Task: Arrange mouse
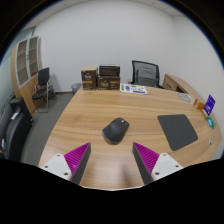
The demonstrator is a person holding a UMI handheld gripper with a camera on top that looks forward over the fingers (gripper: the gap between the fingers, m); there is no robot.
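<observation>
Pale wood-grain tabletop (90, 115) curving across mid-frame, smooth rounded black mouse (116, 129) lying at centre, just ahead of the tongs (111, 158) and untouched, flat dark rectangular mouse mat (179, 130) sitting right of it, tongs hovering released at bottom, magenta pads (76, 156) spread wide

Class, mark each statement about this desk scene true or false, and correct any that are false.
1. The mouse lies on the wooden table, ahead of the jaws. True.
2. The gripper is shut on the mouse. False: its jaws are open and hold nothing.
3. The mouse sits on the mouse pad. False: it rests on bare wood, apart from the pad.
4. Black chairs stand beyond the table. True.
5. The mouse is white. False: it is black.
</observation>
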